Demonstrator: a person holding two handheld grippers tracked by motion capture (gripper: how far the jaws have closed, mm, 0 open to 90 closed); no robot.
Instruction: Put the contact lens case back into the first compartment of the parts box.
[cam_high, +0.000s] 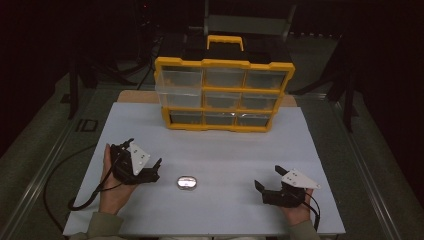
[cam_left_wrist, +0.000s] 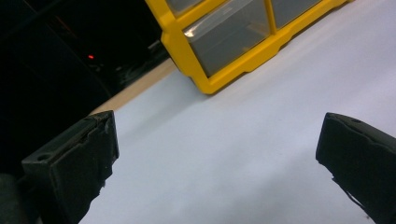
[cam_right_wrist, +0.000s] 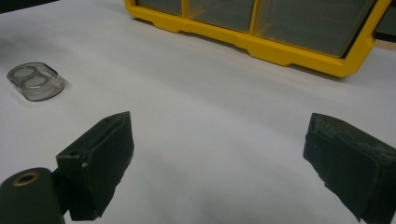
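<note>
On the white counter (cam_high: 215, 150), near its front edge at about 6 o'clock, lies the small oval clear-plastic case with two round wells (cam_high: 187, 182), flat and free, between the two tools and nearer the left one. In the right gripper view the same case (cam_right_wrist: 35, 82) sits at about 10 o'clock, well apart from the jaws.

The yellow-framed organiser cabinet with clear plastic drawers (cam_high: 223, 94) stands at 12 o'clock; its left middle drawer looks pulled slightly forward.

Risks, as I judge them: the case is low, smooth and light, so a pinch that comes in too high or off-centre could squirt it across the slick sheet. Tips driven down too hard might snag the white sheet. If both tools close in together they could knock each other over the case.

The left tongs (cam_high: 152, 172) are spread wide, empty, pointing toward 3 o'clock at the case, the hand cupped beneath with palm up. The right tongs (cam_high: 270, 179) are likewise spread wide and empty, aimed toward 9 o'clock, the hand behind them low at the counter's front edge. Both hover just above the surface, touching nothing
</note>
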